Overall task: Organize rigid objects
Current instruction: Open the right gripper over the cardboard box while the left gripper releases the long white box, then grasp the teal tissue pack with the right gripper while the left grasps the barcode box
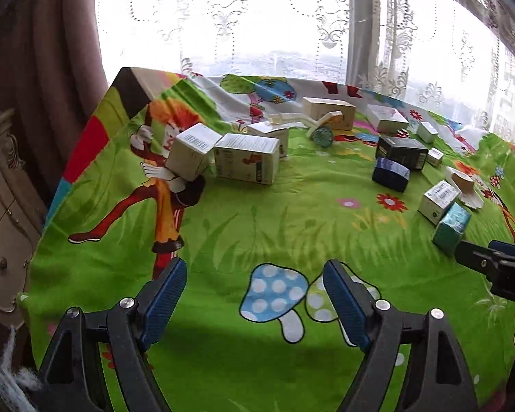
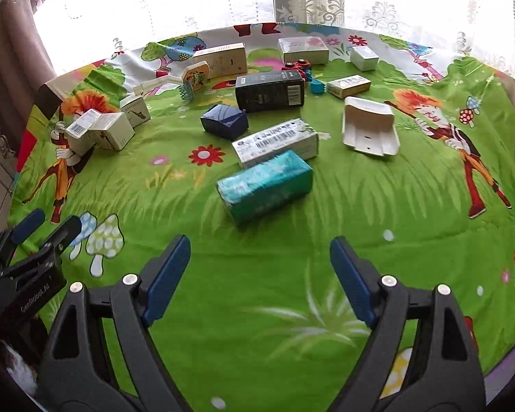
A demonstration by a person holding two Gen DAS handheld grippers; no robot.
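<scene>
Teal foil-wrapped rectangular box (image 2: 264,185) lying at twelve o'clock from right claw (image 2: 260,276), gaping wide and empty; left claw (image 1: 254,293) likewise wide. Best approached across the narrow sides, straddling evenly before closing.

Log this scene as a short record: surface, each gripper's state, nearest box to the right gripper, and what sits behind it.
surface: green cartoon cloth
left gripper: open, nothing between the jaws
right gripper: open, nothing between the jaws
nearest box: teal box, lying on its side
behind it: white barcode box, touching or nearly so
farther back: black box, dark blue box
</scene>
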